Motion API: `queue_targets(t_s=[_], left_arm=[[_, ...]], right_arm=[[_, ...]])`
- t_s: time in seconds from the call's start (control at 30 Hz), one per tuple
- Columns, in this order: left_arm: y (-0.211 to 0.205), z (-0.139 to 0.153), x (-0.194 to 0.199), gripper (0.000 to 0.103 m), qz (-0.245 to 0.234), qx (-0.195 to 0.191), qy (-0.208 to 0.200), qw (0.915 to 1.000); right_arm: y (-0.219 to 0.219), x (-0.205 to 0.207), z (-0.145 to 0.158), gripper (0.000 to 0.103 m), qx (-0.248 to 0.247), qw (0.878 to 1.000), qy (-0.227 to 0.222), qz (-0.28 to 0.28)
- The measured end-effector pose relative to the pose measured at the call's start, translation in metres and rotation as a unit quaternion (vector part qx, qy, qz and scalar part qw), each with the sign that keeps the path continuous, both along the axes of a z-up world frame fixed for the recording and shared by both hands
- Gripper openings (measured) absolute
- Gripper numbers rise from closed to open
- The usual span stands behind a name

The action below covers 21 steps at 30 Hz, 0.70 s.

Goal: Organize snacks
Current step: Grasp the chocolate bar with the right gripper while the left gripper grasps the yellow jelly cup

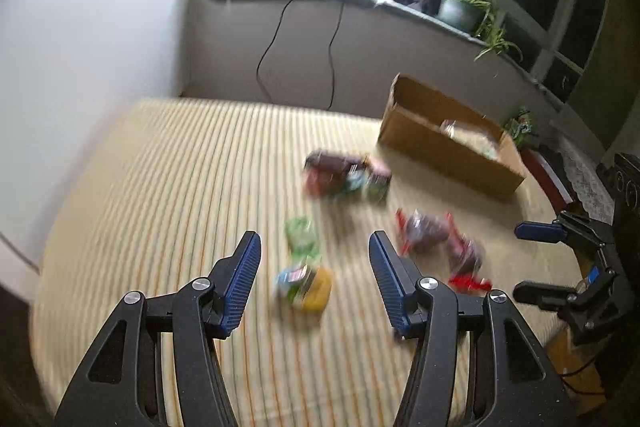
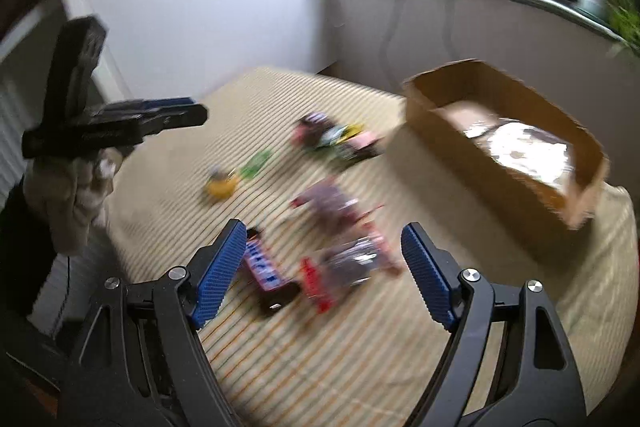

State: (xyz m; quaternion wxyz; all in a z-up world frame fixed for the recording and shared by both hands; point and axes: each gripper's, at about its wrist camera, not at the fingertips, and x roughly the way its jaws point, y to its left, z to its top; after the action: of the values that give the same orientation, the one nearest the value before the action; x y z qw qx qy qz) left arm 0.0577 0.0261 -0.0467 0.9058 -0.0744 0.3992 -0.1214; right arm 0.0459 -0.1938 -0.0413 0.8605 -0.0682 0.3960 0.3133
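Both the left gripper (image 1: 315,241) and the right gripper (image 2: 323,231) hover with jaws apart and empty above snack packets (image 2: 336,139) scattered on the striped mat (image 1: 180,167), while the cardboard box (image 2: 440,131) at far right holds a pale, blurred bag (image 2: 524,147).

readable text: none | snack wrappers (image 2: 340,263): print smeared by motion blur | blue-labelled bar (image 2: 262,265): white lettering present, illegible | cardboard box (image 1: 448,151): no legible marking

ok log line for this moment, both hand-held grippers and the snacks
left hand-held gripper: open, empty | right hand-held gripper: open, empty | snacks: loose on striped mat | cardboard box: partly filled
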Motion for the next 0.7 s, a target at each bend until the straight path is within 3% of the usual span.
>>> queue_targets(t_s=[0.1,0.23,0.7], left_arm=[[-0.003,-0.016,-0.005,0.053,-0.002,-0.004,0.015,0.9999],[-0.018,-0.031,-0.005,0.053,-0.005,0.039,0.015,0.9991],[-0.030,-0.058,0.006,0.053,-0.019,0.092,0.025,0.9953]], right_arm=[[0.020,-0.007,-0.014,0.075,-0.020,0.999,0.011,0.028],[0.039,-0.005,-0.033,0.066,-0.041,0.998,0.030,0.044],[0.066,0.003,-0.064,0.057,-0.084,0.992,0.057,0.073]])
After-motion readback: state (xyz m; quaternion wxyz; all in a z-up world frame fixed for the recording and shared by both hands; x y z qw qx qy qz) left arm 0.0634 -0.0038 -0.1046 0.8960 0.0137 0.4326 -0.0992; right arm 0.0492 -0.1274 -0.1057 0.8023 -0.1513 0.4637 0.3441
